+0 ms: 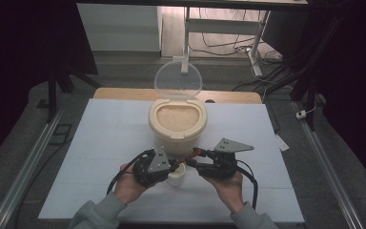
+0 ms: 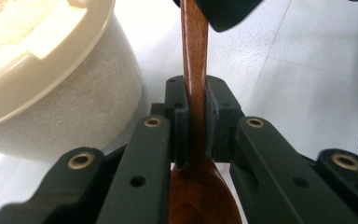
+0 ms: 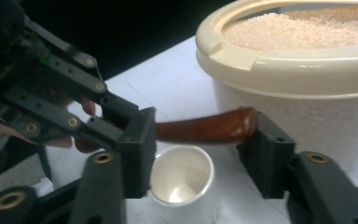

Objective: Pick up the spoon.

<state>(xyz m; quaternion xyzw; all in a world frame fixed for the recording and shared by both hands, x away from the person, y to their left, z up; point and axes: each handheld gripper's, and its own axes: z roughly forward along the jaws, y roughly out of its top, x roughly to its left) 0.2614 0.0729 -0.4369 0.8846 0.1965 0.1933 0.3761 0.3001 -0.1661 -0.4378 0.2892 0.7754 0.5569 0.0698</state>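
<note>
Cream round plastic rice container (image 1: 177, 125) with upright clear hinged lid (image 1: 177, 80) blocks frame centre. Small white cup (image 1: 176, 174) stands just below it, between both hands. White tabletop (image 1: 105, 143) lies bare at left and right.

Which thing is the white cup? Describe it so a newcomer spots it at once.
Start at the big cream rice tub with its clear lid flipped up, mid-table. Just in front of it, toward the person, the cup stands between the two grippers, under the wooden spoon. It is the small, plain white, empty one, far smaller than the tub.
</note>
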